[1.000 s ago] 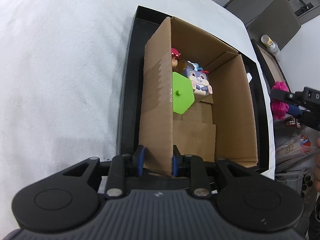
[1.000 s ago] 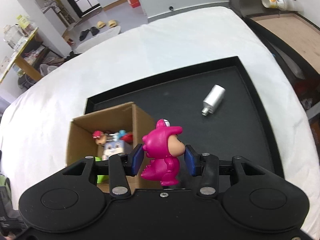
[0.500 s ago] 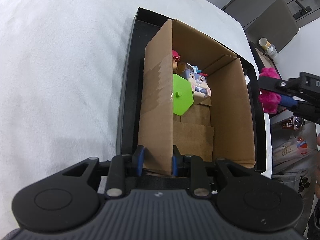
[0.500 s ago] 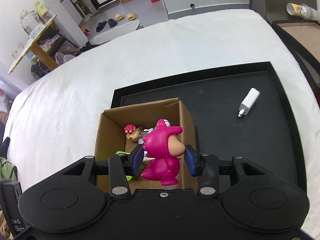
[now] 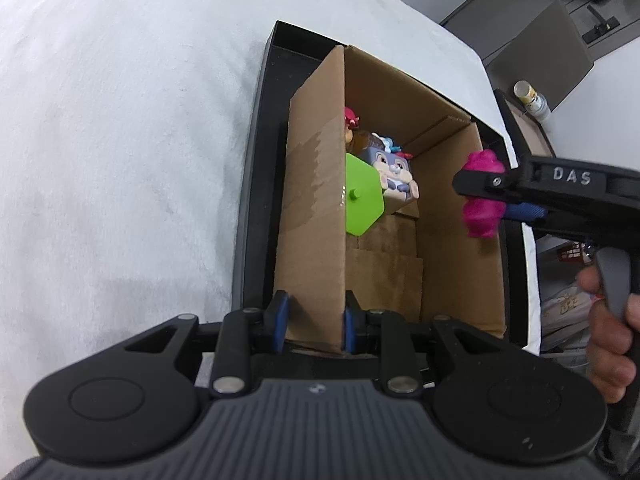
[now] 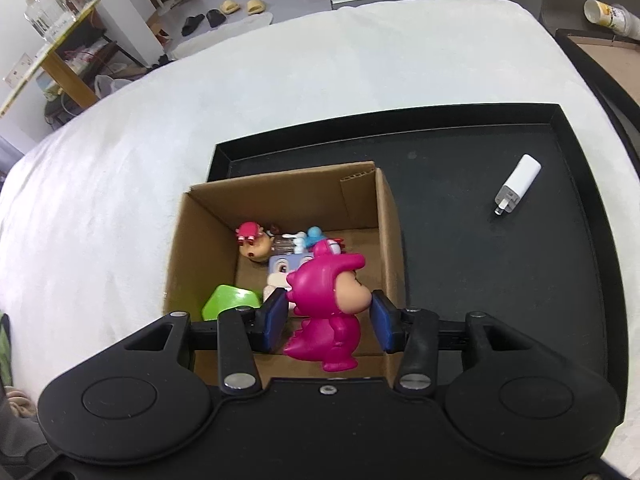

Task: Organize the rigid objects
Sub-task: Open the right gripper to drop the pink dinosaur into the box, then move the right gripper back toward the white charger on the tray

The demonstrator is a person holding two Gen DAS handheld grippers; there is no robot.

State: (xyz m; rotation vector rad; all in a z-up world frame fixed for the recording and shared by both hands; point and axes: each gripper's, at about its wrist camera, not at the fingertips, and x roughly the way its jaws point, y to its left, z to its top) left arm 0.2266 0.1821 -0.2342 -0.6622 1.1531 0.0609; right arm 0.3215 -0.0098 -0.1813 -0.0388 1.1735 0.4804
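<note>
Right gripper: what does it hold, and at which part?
The right gripper holds the pink dinosaur figure by the sides of its head and upper body.

I count one cardboard box [image 6: 280, 200] on one black tray [image 6: 460, 140]. Four toys lie inside: one green hexagon piece [image 6: 230, 300], one bunny cube [image 5: 394, 172], one red-capped figure [image 6: 252, 240], one blue-and-white figure [image 6: 308, 238]. One pink dinosaur figure [image 6: 324, 312] sits between my fingers; one white charger [image 6: 518, 184] lies on the tray.
</note>
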